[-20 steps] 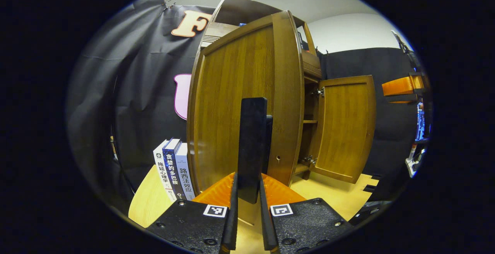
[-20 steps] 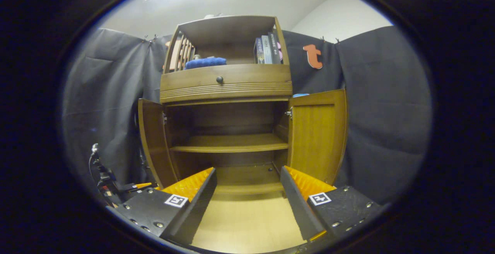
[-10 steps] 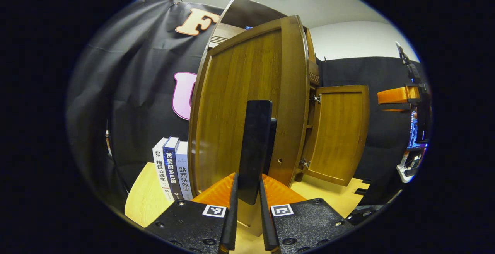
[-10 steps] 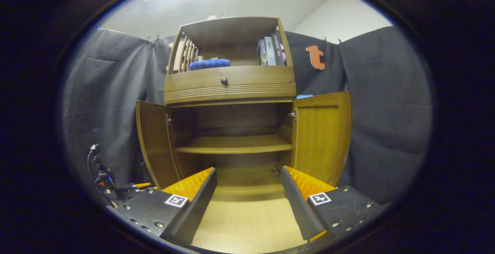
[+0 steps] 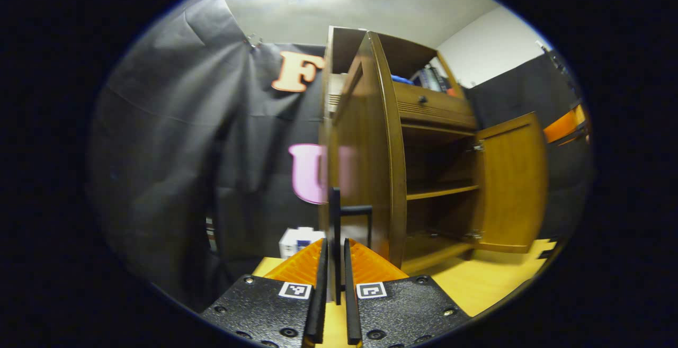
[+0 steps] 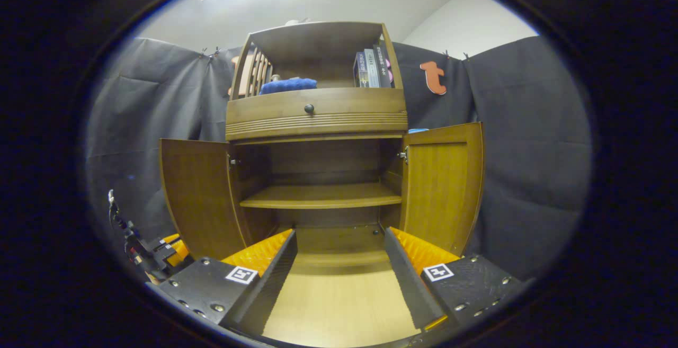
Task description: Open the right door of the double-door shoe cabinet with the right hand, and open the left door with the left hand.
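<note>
Behind left door (image 5: pixel 365 152), books (image 5: pixel 299 239) partly hidden, blurred.

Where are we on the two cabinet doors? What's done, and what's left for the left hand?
Done: the right door stands wide open, with the right gripper open and clear of it. In hand: the left door is also swung wide, and the left gripper is shut on the left door's handle. Left: release that handle and pull away.

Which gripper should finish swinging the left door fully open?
Left. The left gripper is closed on the left door handle, while the right gripper is open, back from the cabinet.
</note>
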`<act>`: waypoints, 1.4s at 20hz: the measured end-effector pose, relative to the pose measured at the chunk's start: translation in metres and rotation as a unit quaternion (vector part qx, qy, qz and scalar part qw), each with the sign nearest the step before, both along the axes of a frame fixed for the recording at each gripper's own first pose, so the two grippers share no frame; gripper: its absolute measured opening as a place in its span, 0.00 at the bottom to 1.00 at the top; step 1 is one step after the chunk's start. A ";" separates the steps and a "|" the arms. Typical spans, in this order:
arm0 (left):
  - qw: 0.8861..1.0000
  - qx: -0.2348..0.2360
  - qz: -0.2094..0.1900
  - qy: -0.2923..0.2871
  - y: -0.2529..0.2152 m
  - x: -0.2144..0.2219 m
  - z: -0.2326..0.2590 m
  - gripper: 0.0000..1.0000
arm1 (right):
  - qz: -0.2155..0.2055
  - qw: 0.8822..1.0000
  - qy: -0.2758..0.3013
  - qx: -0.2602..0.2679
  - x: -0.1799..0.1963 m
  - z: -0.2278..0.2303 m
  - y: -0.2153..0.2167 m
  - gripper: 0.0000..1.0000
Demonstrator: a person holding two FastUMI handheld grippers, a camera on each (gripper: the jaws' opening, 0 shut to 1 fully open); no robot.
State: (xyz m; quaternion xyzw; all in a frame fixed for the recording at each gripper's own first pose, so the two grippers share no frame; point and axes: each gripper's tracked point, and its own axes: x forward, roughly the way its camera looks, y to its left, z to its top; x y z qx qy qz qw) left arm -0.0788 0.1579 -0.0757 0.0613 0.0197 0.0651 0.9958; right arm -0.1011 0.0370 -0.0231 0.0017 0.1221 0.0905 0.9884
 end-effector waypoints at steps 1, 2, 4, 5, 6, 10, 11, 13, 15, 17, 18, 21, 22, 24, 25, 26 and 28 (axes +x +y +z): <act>1.000 -0.005 -0.008 0.008 -0.002 0.001 -0.003 0.16 | 0.002 1.000 -0.001 0.000 -0.001 0.000 0.002 0.99; 1.000 -0.019 -0.014 0.009 -0.004 0.001 -0.005 0.17 | 0.003 1.000 -0.001 -0.001 -0.001 -0.001 0.004 0.99; 0.999 -0.032 -0.021 0.015 -0.001 0.002 -0.005 0.05 | 0.008 1.000 -0.001 -0.001 -0.003 -0.002 0.009 0.98; 0.999 -0.032 -0.021 0.016 0.000 0.002 -0.004 0.13 | 0.009 1.000 -0.001 -0.001 -0.003 -0.002 0.011 0.98; 0.999 -0.030 -0.022 0.017 0.000 0.001 -0.003 0.13 | 0.010 1.000 -0.001 -0.001 -0.004 -0.003 0.013 0.98; 0.999 0.013 -0.027 0.032 0.008 0.003 -0.004 0.04 | 0.014 1.000 -0.004 -0.010 -0.009 -0.005 0.020 0.98; 0.998 0.025 -0.037 0.038 0.006 0.003 -0.004 0.04 | 0.015 1.000 -0.004 -0.012 -0.010 -0.006 0.021 0.98; 0.997 0.030 -0.044 0.052 0.008 0.004 -0.005 0.05 | 0.014 1.000 -0.004 -0.013 -0.013 -0.008 0.024 0.96; 0.997 0.026 -0.049 0.061 0.011 0.005 -0.005 0.05 | 0.006 1.000 -0.009 -0.009 -0.015 -0.004 0.025 0.98; 0.996 0.016 -0.051 0.068 0.013 0.005 -0.006 0.00 | -0.002 1.000 -0.016 -0.013 -0.017 0.000 0.024 0.98; 0.996 0.011 -0.054 0.074 0.015 0.006 -0.007 0.05 | -0.006 1.000 -0.018 -0.017 -0.018 0.000 0.022 0.98; 0.995 0.002 -0.065 0.080 0.016 0.008 -0.008 0.05 | -0.015 0.999 -0.024 -0.020 -0.020 0.006 0.017 0.98; 0.994 -0.004 -0.066 0.083 0.016 0.008 -0.009 0.00 | -0.018 0.999 -0.027 -0.022 -0.021 0.007 0.014 0.96; 0.994 -0.011 -0.066 0.084 0.016 0.008 -0.009 0.05 | -0.021 0.999 -0.030 -0.023 -0.021 0.010 0.010 0.98; 0.994 -0.011 -0.067 0.087 0.014 0.007 -0.010 0.05 | -0.022 0.999 -0.031 -0.022 -0.022 0.011 0.009 0.96; 0.994 -0.008 -0.069 0.089 0.012 0.007 -0.011 0.05 | -0.024 0.999 -0.031 -0.022 -0.021 0.011 0.008 0.96; 0.994 0.001 -0.061 0.091 0.015 0.008 -0.011 0.06 | -0.028 0.999 -0.033 -0.026 -0.021 0.011 0.004 0.98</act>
